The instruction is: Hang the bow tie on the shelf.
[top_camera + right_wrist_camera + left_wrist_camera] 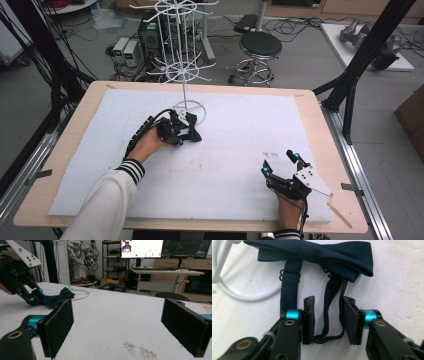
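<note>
By stand base [189,106], bow tie [192,131], strap half-hidden

Grey floor strewn with cables [300,25], black round stool [260,45] behind the wooden tabletop [320,130], black frame struts [370,45], desk [165,272] with lit monitors [141,248], shelving beyond.
</note>
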A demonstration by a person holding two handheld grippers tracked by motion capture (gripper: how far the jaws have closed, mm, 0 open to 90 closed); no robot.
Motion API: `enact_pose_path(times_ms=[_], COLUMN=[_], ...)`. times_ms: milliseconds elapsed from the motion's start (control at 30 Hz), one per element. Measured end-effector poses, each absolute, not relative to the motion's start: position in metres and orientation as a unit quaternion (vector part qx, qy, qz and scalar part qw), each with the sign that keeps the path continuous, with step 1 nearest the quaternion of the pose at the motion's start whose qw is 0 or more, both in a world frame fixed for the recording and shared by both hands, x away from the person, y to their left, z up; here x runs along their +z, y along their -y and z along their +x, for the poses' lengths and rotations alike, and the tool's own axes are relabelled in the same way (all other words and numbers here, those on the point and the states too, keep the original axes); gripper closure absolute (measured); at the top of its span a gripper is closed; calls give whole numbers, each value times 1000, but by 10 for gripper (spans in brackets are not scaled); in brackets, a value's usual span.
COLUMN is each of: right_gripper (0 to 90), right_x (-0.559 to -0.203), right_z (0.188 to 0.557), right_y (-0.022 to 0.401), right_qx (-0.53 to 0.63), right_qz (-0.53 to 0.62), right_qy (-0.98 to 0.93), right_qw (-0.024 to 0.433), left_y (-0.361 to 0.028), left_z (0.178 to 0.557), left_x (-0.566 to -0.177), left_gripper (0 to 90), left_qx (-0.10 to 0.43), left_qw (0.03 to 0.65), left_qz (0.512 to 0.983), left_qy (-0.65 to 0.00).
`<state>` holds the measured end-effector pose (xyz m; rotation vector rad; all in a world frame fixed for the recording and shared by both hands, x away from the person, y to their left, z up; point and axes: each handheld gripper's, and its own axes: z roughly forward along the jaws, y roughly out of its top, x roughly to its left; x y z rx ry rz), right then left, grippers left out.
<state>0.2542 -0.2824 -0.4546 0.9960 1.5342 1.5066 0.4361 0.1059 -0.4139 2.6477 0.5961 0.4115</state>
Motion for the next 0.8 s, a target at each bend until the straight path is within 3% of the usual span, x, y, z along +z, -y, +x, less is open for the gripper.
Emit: enact_pose_path(times_ms=[400, 800], right_gripper=[101, 101], right_x=[-455, -455], right_z=[254, 254], right_y=[282, 282], right_qx=[589, 590], right_qz=[390, 390], right_qy=[-599, -598], right_qw=[377, 377], left_y=[-103, -104], left_z=[436, 435], left_x=[-414, -414], left_gripper=[829, 882], left_qx=[126, 124], left_qw=[196, 203], left_qz=[944, 941], left_qy=[-234, -242])
